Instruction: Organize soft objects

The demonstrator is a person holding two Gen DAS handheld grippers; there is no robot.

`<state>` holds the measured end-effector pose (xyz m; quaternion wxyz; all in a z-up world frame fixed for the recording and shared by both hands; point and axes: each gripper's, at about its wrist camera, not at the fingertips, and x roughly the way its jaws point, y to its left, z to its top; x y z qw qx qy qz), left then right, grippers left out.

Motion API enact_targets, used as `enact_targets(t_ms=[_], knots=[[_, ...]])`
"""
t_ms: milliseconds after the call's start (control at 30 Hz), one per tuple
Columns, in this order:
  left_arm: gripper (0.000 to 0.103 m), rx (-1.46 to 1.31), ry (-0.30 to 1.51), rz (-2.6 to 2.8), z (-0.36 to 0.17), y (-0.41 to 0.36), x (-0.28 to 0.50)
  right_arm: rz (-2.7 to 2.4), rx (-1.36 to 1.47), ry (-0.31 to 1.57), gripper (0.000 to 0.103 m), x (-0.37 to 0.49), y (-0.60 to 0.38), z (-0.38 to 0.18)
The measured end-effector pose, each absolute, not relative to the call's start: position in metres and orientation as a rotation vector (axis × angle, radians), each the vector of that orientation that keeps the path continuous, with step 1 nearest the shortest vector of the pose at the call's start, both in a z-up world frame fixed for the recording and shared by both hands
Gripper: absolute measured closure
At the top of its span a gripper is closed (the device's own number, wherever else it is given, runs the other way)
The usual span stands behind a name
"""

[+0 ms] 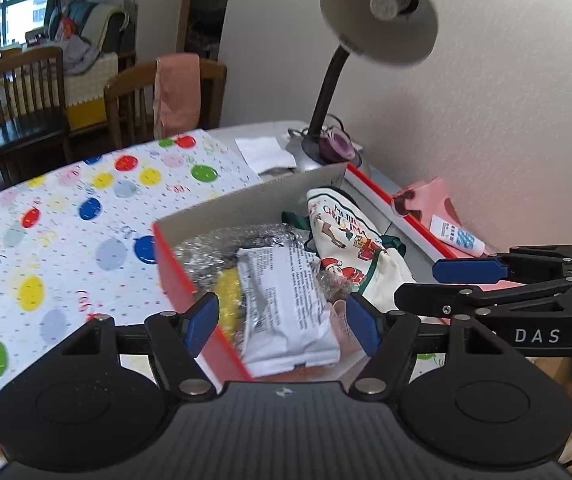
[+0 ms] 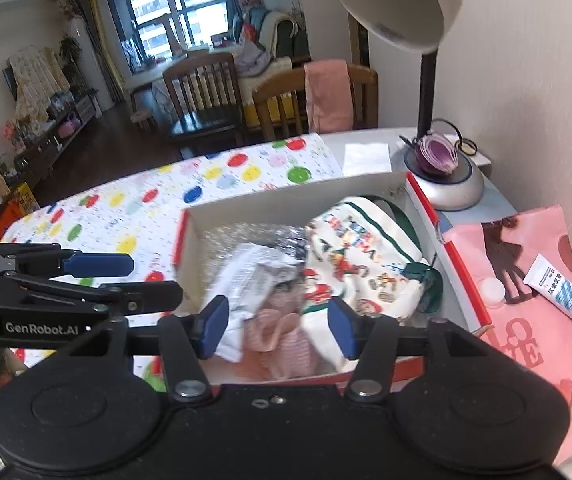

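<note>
A red-sided cardboard box (image 1: 246,200) (image 2: 286,196) stands on the table with soft things inside. A Christmas-print cloth bag (image 1: 350,240) (image 2: 362,256) lies at its right. A white plastic packet (image 1: 282,296) (image 2: 246,276) rests on silver bubble wrap (image 1: 214,248) beside a yellow item (image 1: 228,296). A pink striped cloth (image 2: 282,336) lies at the near end. My left gripper (image 1: 282,324) hovers open over the box's near left corner, holding nothing. My right gripper (image 2: 279,327) hangs open above the pink cloth, apart from it. Each gripper shows beside the other.
A desk lamp (image 1: 378,12) (image 2: 426,80) leans over the box from the back right, with a purple roll (image 2: 436,156) on its base. A pink bag (image 2: 526,300) with a white tube (image 2: 558,288) lies right of the box. A dotted tablecloth (image 1: 66,220) covers the left.
</note>
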<state>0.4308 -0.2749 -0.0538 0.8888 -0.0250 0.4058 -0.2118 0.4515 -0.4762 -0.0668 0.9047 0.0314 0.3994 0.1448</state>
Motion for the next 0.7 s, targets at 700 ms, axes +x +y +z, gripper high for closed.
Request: enact_targets(t_ms=[700], knots=[[0.033, -0.088, 0.660, -0.369, 0.007, -0.157, 0.317, 0.303, 0.074, 0.617, 0.031, 0.342, -0.398, -0.019]])
